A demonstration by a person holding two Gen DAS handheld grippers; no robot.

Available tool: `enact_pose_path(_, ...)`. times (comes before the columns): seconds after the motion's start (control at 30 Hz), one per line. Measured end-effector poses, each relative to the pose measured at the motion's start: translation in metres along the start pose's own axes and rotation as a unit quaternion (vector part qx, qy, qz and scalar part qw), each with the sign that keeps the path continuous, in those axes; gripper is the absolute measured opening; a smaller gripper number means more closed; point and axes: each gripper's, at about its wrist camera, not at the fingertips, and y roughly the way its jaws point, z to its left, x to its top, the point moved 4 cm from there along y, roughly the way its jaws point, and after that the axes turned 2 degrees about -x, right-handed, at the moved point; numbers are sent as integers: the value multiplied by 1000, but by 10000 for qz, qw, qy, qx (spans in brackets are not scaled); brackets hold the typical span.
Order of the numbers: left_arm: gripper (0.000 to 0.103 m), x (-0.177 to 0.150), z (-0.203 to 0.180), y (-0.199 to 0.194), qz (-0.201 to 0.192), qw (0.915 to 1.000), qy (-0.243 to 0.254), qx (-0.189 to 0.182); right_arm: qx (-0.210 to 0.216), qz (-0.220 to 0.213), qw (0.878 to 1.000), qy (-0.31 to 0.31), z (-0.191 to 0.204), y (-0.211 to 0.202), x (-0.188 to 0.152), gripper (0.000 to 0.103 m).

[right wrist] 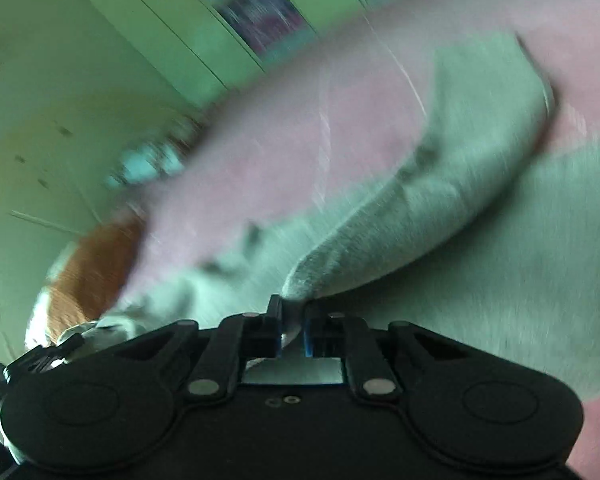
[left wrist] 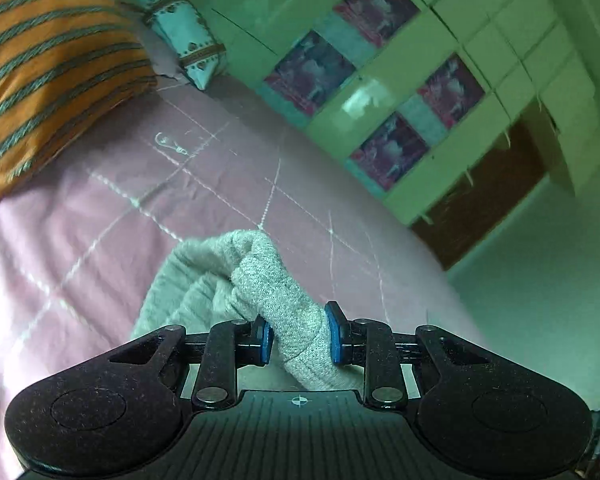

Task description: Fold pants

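Note:
The pants (left wrist: 260, 276) are light grey knit fabric on a pink bed sheet (left wrist: 100, 220). In the left wrist view my left gripper (left wrist: 299, 334) is shut on a thick bunched roll of the pants, blue pads pressing both sides, the cloth lifted off the sheet. In the blurred right wrist view my right gripper (right wrist: 293, 330) is shut on a thin edge of the pants (right wrist: 440, 200), which stretch away from it to the right across the sheet (right wrist: 280, 140).
An orange striped pillow (left wrist: 48, 76) and a white patterned pillow (left wrist: 184, 36) lie at the head of the bed. A green wardrobe (left wrist: 420, 72) with picture panels stands beyond the bed's far edge. Floor (left wrist: 540, 280) shows to the right.

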Motion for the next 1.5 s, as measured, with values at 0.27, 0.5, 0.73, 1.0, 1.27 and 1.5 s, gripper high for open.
enact_pose_path(0.27, 27, -33, 29, 19, 928, 9909, 343, 913, -334, 795, 9960, 250, -37, 41, -55, 2)
enact_pose_path(0.5, 27, -34, 26, 8, 497, 9964, 252, 640, 5, 380, 9992, -92, -14, 26, -37, 1)
enact_pose_path(0.73, 27, -39, 28, 22, 838, 9899, 464, 1042, -237, 801, 9962, 244, -39, 45, -56, 1)
enact_pose_path(1.0, 28, -44, 23, 22, 828, 9868, 577, 1266, -309, 859, 9958, -4, -43, 41, -60, 1)
enact_pose_path(1.27, 78, -50, -17, -19, 158, 9800, 592, 1895, -85, 396, 9986, 347, -59, -12, -42, 16)
enact_pose_path(1.5, 78, -95, -92, -2, 275, 9746, 1019, 1978, -293, 89, 9985, 448, -79, -36, -22, 15)
